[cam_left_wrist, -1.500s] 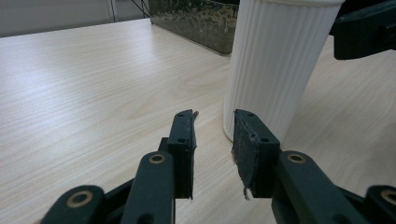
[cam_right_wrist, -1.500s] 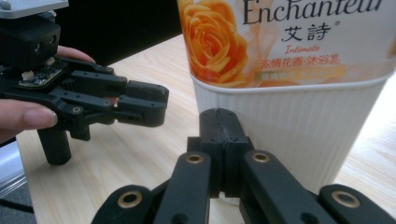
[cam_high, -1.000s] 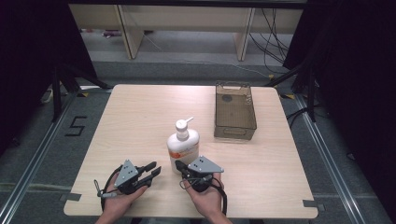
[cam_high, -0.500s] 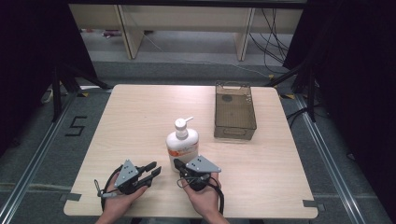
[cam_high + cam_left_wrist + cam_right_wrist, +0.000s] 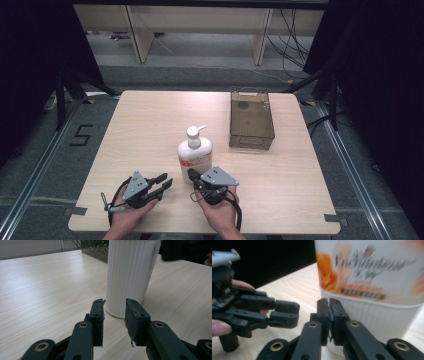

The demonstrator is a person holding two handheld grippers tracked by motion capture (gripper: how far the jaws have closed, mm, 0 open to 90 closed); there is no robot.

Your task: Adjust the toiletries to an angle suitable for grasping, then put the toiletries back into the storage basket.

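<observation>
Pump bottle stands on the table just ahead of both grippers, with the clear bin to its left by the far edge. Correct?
Not quite: in the high view the clear bin sits to the right of the pump bottle, not left. The rest holds.

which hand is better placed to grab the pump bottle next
Left, probably. The left gripper has its jaws apart and aimed at the base of the pump bottle. The right gripper is as near, but its jaws look nearly closed with nothing between them.
</observation>
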